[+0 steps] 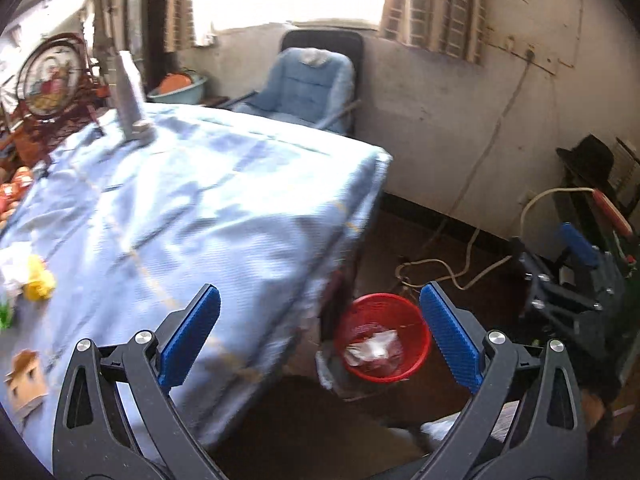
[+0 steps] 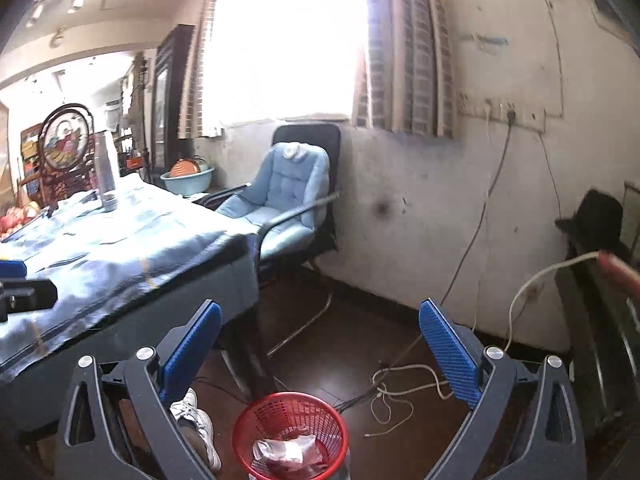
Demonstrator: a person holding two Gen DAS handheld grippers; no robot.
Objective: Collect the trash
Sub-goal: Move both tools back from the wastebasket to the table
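Observation:
A red mesh waste basket [image 1: 383, 338] stands on the dark floor beside the table corner, with crumpled clear wrappers [image 1: 370, 348] inside; it also shows in the right wrist view [image 2: 291, 434]. My left gripper [image 1: 319, 336] is open and empty, above the table edge and the basket. My right gripper [image 2: 320, 350] is open and empty, above the floor over the basket; it shows at the right of the left wrist view [image 1: 568, 280]. On the table's left edge lie a yellow crumpled piece [image 1: 39, 279], white crumpled paper [image 1: 14, 264] and a brown scrap [image 1: 25, 376].
The table has a light blue cloth [image 1: 192, 208] with a tall grey bottle [image 1: 128, 96] at its far side. A blue padded chair [image 2: 280, 192] stands behind it. Cables [image 2: 396, 392] lie on the floor by the wall. A black hat [image 2: 596, 216] sits on dark furniture at right.

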